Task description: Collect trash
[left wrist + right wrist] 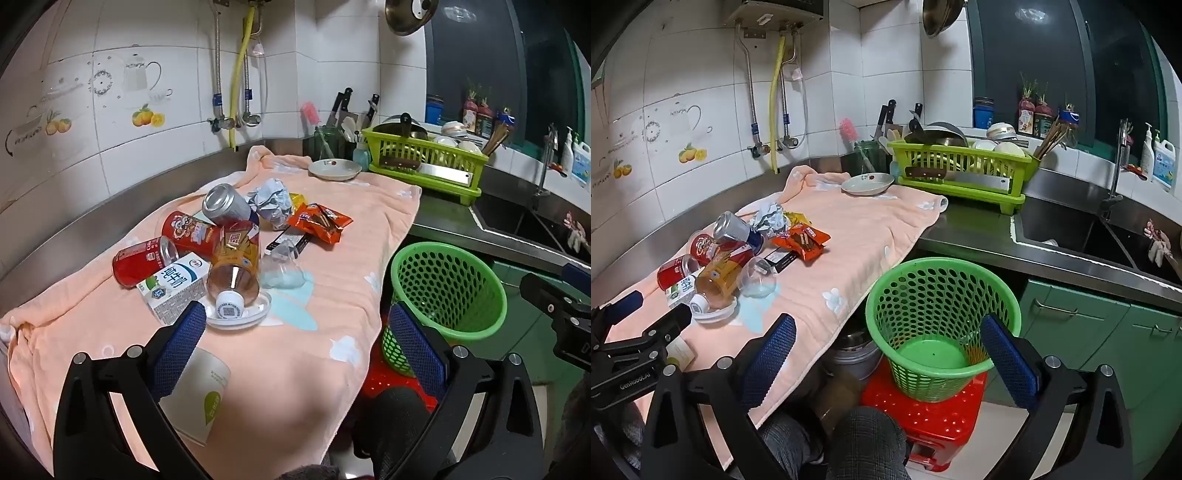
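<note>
Both of your tongs are released and carry nothing: the left tongs [297,343] hang over the near part of the peach towel [295,369], and the right tongs [888,354] are spread wide above the green mesh basket [942,314], which stands on a red stool [923,424] just off the worktop's [979,236] edge.

The trash sits heaped on the towel toward your left: a red can [142,260], a silver can [227,205] propped on a red snack tube [192,232], a milk carton [175,288], an overturned bottle [234,266] with its cap [229,304] resting in a white lid [255,317], a clear plastic cup [282,269], crumpled paper [271,201], orange wrappers [319,221], and a paper cup [201,395] close under your left tongs.

Your main risk is the pile itself. Pieces lean on one another, so pulling the bottle or tube would probably send the silver can rolling. The bottle appears to hold some liquid, which could spill if the cap is loose. The clear cup may crush or slip when squeezed. The towel hangs over the edge, so snagging it could drag everything off. The basket looks light on its stool, and a knock from your right tongs might tip it.
</note>
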{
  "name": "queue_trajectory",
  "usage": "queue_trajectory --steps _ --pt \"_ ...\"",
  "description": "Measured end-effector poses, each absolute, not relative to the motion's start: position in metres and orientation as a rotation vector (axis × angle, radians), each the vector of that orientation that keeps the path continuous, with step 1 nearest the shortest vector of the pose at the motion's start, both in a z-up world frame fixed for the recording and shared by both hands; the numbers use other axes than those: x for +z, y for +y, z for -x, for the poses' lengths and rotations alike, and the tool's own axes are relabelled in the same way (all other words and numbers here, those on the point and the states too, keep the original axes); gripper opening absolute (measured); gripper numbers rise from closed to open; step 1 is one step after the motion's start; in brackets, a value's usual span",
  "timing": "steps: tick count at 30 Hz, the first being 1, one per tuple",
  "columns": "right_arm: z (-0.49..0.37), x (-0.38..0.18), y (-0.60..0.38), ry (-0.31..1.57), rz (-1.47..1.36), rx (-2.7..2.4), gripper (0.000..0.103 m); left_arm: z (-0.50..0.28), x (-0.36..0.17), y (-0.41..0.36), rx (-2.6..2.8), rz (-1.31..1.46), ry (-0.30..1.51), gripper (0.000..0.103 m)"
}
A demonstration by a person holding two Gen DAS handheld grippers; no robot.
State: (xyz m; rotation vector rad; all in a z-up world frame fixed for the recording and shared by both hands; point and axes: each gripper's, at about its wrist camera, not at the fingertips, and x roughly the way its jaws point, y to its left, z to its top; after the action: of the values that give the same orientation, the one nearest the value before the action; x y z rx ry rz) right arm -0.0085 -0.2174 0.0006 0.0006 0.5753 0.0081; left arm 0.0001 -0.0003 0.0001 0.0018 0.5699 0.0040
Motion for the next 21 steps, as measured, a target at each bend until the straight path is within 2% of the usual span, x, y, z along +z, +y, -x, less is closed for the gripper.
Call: queue_trajectory --steps 21 --pt "0.0086 -0.0049 -0.2164 0.58 0.008 0.014 0.097 -0.0008 -0.0058 -0.002 -0.002 -0.011 0.577 0.098"
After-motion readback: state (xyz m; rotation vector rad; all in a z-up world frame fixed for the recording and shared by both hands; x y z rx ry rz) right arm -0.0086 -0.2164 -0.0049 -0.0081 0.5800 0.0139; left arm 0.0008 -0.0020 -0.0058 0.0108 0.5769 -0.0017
